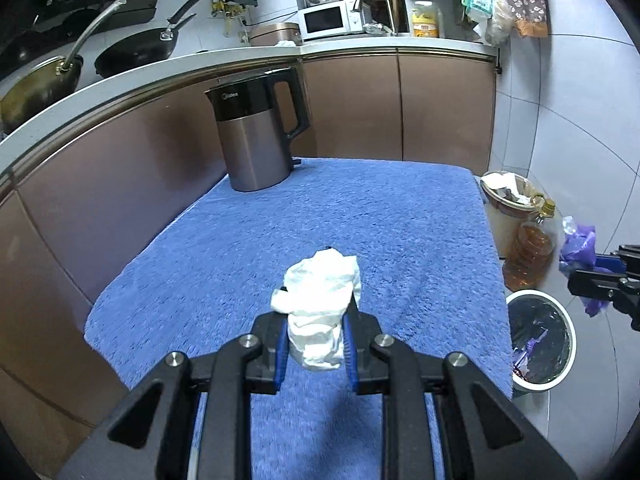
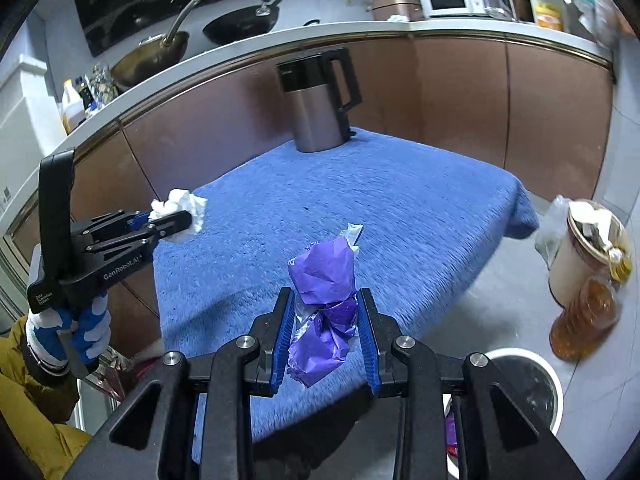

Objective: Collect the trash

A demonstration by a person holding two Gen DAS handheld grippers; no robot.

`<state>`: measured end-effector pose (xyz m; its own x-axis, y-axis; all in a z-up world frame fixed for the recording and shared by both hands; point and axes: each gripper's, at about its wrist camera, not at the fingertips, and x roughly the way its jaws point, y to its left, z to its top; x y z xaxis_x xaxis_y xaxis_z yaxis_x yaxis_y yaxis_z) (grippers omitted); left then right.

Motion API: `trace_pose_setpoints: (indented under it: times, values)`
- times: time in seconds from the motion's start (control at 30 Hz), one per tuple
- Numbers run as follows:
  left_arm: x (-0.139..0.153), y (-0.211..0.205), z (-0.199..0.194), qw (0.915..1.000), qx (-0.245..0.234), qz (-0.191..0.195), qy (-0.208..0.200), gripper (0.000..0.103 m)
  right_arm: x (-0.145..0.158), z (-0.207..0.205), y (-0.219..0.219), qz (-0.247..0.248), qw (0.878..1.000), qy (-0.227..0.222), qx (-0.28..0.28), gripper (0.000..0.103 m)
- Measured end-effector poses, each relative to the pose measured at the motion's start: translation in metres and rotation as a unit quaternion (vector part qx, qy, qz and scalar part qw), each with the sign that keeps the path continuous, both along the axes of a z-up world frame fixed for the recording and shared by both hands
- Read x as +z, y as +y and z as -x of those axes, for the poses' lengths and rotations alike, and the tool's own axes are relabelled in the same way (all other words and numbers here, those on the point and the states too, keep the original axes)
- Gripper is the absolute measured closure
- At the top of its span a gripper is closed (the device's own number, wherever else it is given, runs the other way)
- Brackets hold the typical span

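Crumpled white tissue wad is clamped between the blue pads of the left gripper, jaws closed onto it from both sides, held above the blue fuzzy mat. Same tissue seen from the right wrist view at the left edge of the mat, sticking out past the left gripper's tips. Crumpled purple wrapper, with some clear plastic in it, is pinched by the right gripper, jaws pressing on both sides, held over the near edge of the mat. In the left wrist view the purple wrapper shows at far right, off the mat, above the floor near the bin.

White round trash bin with black liner sits on the floor just beside the mat's right edge; some scraps inside, purple bit visible. Amber oil bottle stands on the floor behind the bin, touching or just beside a cream tub stuffed with paper.

Steel kettle with black handle stands upright on the mat's far left corner. Gloved left hand grips the left gripper handle, mustard sleeve below it. Behind: brown cabinets, white counter, pans, microwave.
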<state>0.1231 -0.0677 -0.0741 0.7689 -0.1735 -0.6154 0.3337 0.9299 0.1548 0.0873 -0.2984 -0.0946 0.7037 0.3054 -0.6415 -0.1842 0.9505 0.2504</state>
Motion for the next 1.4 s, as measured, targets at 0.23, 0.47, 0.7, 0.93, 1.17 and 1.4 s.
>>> trace_pose_setpoints:
  times: [0.23,0.47,0.7,0.93,1.17,1.4]
  values:
    - [0.006,-0.006,0.021,0.9997,0.014,-0.019,-0.006,0.082,-0.007,0.028,-0.014,-0.016,1.0,-0.011,-0.01,0.072]
    - [0.015,-0.003,0.041,0.9989,0.035,-0.027,-0.014,0.082,-0.002,0.046,-0.016,-0.025,0.999,-0.029,-0.006,0.072]
    - [0.03,0.002,0.068,0.9979,0.045,-0.032,-0.034,0.082,0.007,0.065,-0.011,-0.039,0.998,-0.049,0.002,0.072]
    - [0.051,0.001,0.098,0.9973,0.028,-0.021,-0.065,0.082,0.03,0.098,-0.01,-0.036,0.996,-0.079,-0.01,0.072]
    - [0.067,-0.022,0.12,0.9962,-0.029,0.006,-0.082,0.082,0.053,0.138,-0.015,-0.019,0.994,-0.1,-0.047,0.072]
    - [0.071,-0.067,0.12,0.9928,-0.094,0.017,-0.072,0.08,0.065,0.164,-0.043,-0.012,0.989,-0.103,-0.11,0.072]
